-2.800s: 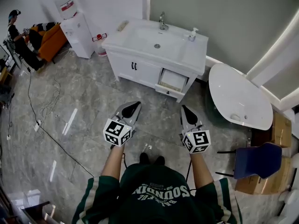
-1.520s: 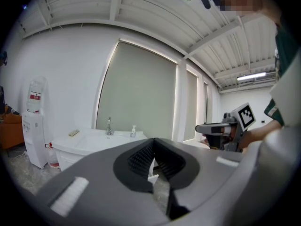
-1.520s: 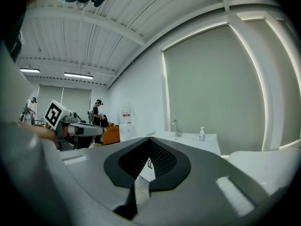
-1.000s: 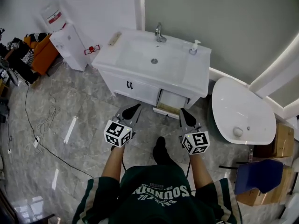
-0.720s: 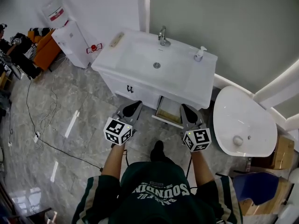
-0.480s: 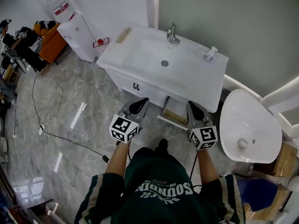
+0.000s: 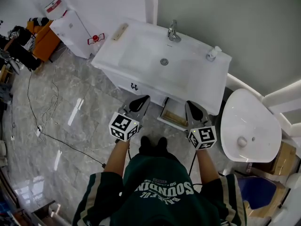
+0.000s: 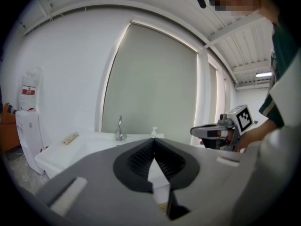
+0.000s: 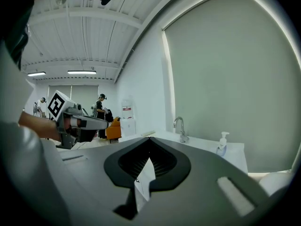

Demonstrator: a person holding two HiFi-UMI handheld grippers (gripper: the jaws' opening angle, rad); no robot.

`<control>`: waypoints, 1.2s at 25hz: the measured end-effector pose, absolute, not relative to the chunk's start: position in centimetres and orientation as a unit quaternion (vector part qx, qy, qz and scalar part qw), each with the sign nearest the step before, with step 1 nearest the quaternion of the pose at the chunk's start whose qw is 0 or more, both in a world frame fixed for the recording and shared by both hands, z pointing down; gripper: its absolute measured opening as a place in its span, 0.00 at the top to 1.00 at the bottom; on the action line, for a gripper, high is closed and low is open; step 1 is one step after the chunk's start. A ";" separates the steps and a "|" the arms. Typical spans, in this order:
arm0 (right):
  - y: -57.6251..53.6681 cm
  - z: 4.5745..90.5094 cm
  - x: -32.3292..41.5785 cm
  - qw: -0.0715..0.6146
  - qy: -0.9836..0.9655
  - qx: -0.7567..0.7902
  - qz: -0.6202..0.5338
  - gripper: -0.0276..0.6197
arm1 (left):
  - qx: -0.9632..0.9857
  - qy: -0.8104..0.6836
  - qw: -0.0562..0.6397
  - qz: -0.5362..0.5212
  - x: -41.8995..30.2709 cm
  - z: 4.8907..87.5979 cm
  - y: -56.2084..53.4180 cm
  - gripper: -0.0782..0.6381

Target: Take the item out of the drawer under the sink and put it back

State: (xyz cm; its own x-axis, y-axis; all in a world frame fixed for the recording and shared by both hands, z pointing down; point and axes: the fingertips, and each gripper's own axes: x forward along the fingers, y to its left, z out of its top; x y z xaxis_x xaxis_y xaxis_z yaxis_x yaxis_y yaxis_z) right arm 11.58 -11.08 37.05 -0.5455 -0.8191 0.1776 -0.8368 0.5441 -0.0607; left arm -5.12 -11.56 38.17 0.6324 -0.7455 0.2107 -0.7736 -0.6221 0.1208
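The white sink cabinet point(image 7: 141, 81) stands straight ahead, with a faucet point(image 7: 172, 30) and a soap bottle point(image 7: 213, 53) on top. Under its right side a drawer point(image 7: 173, 114) is pulled out; its inside looks pale and I cannot make out an item in it. My left gripper point(image 7: 142, 99) is shut and empty, held in front of the cabinet just left of the drawer. My right gripper point(image 7: 190, 105) is shut and empty at the drawer's right edge. In the left gripper view the jaws meet at the tip point(image 8: 154, 141); so do the right ones point(image 9: 149, 140).
A water dispenser point(image 7: 70, 25) and an orange sofa point(image 7: 45, 42) are at the far left. A white oval basin point(image 7: 249, 126) leans at the right, with a blue chair point(image 7: 256, 192) and cardboard boxes point(image 7: 284, 153) behind. A cable point(image 7: 47, 136) runs across the marble floor. People point(image 9: 100, 108) stand far off.
The person has walked up to the cabinet, so it and the open drawer are now close under both grippers. Both grippers stayed shut and empty.
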 end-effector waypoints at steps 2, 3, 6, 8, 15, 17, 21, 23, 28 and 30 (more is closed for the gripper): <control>-11.5 37.4 11.4 0.066 -0.875 0.474 0.071 0.95 | 0.898 -0.420 0.105 0.074 -5.3 38.7 -12.1 0.82; -11.7 37.7 11.3 0.068 -0.875 0.474 0.073 0.95 | 0.899 -0.418 0.108 0.076 -5.4 39.1 -12.3 0.82; -12.0 39.0 11.2 0.078 -0.876 0.469 0.079 0.95 | 0.900 -0.412 0.117 0.084 -5.3 40.3 -12.6 0.82; -12.1 40.1 11.3 0.087 -0.876 0.467 0.084 0.95 | 0.901 -0.406 0.123 0.091 -5.1 41.3 -12.7 0.82; -11.7 43.9 11.1 0.116 -0.876 0.456 0.104 0.95 | 0.902 -0.388 0.153 0.112 -4.2 45.4 -12.4 0.82; -11.6 44.7 11.1 0.118 -0.877 0.453 0.106 0.95 | 0.901 -0.385 0.160 0.116 -4.0 46.5 -12.4 0.82; -11.2 46.4 11.1 0.125 -0.880 0.445 0.114 0.95 | 0.900 -0.381 0.172 0.119 -3.5 48.0 -12.4 0.82; -11.1 47.1 11.1 0.131 -0.880 0.441 0.118 0.95 | 0.900 -0.378 0.178 0.121 -3.2 48.6 -12.2 0.82; -10.8 50.1 11.4 0.166 -0.883 0.419 0.132 0.90 | 0.901 -0.370 0.186 0.131 -2.8 49.8 -12.2 0.82; -10.7 51.8 11.4 0.187 -0.884 0.406 0.138 0.88 | 0.900 -0.369 0.190 0.136 -2.8 50.4 -12.1 0.82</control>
